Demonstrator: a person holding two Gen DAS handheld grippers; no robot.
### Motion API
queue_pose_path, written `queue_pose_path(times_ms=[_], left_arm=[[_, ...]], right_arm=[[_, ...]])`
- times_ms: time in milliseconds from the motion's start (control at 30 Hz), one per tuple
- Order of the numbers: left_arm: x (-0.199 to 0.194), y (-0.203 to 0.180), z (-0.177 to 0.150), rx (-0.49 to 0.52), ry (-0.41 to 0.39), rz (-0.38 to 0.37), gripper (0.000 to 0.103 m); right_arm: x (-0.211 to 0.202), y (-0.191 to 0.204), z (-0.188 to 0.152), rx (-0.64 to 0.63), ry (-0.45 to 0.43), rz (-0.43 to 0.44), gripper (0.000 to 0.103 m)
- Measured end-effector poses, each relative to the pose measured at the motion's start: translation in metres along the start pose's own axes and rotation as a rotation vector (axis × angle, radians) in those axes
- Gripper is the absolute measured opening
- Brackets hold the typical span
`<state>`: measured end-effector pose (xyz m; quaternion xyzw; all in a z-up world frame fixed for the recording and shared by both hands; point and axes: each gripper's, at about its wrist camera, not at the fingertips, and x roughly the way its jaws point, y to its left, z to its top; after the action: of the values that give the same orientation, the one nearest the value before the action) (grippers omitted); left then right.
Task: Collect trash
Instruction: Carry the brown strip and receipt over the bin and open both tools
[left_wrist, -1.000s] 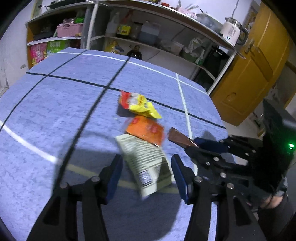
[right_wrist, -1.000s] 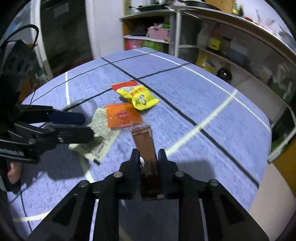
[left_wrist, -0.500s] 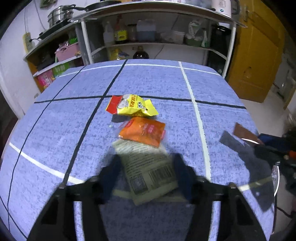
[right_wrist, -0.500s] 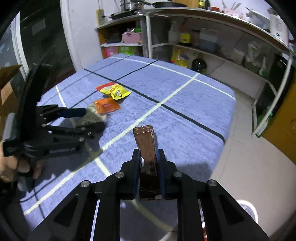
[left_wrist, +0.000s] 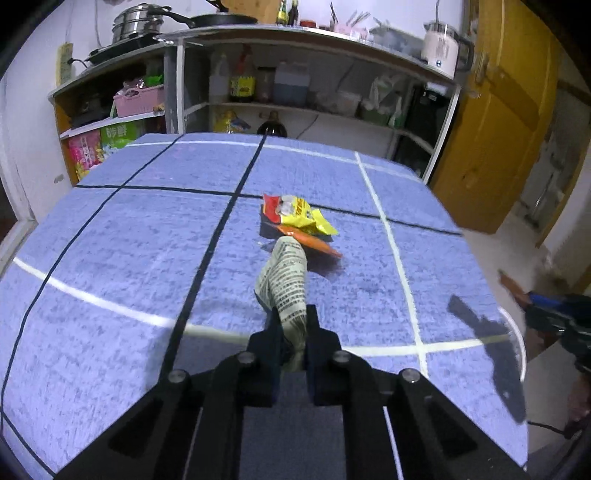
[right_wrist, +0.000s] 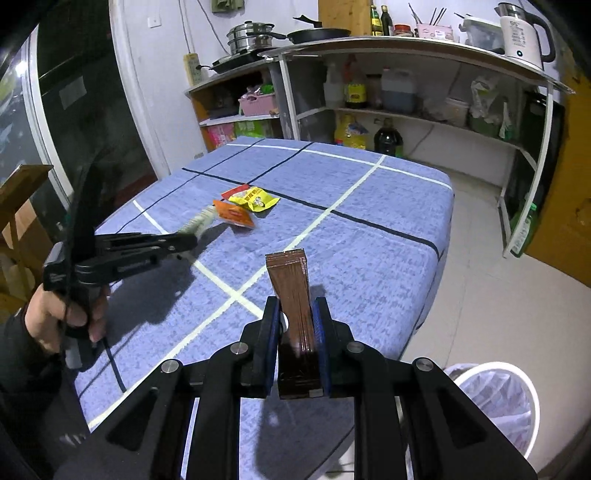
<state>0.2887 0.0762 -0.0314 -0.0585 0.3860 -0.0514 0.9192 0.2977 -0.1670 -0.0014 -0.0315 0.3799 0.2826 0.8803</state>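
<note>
My left gripper (left_wrist: 293, 332) clamps white printed wrapper (left_wrist: 286, 280), lifted over tabletop (left_wrist: 110, 251) middle. Right gripper (right_wrist: 295, 332) pinches brown wrapper (right_wrist: 291, 291) past tabletop's right edge, near lined bin (right_wrist: 498, 402). Nothing binned as far as I see. Yellow packet (left_wrist: 299, 216), orange packet (left_wrist: 314, 243) remain mid-table.

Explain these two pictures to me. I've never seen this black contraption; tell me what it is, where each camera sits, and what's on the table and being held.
No robot here: a person holds a two-finger gripper in each hand, with a fisheye camera on each looking along its fingers. One picture comes from the left gripper, shut on a crumpled white printed wrapper. The other comes from the right gripper, shut on a brown wrapper. On the blue tablecloth lie a yellow packet and an orange packet. A white lined bin stands on the floor.
</note>
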Motion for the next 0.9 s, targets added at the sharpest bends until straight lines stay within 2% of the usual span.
queue_pose_path(times_ms=[167,367,633,900], left_arm=[[-0.020,0.000,-0.006,-0.007,-0.036,-0.065,0.011],[-0.043,-0.035,0.000,0.041,-0.093,-0.223,0.011],[-0.037,-0.116,-0.003,0.158,-0.043,-0.373,0.011],[-0.024,-0.213,-0.011,0.296,0.031,-0.465,0.011]], right_arm=[[-0.003,-0.008,-0.008,0.040,-0.012,-0.020,0.019],[-0.016,-0.026,-0.019,0.093,-0.030,-0.061,0.019],[-0.051,-0.067,-0.044,0.198,-0.061,-0.139,0.019],[-0.096,-0.124,-0.089,0.359,-0.091,-0.234,0.019]])
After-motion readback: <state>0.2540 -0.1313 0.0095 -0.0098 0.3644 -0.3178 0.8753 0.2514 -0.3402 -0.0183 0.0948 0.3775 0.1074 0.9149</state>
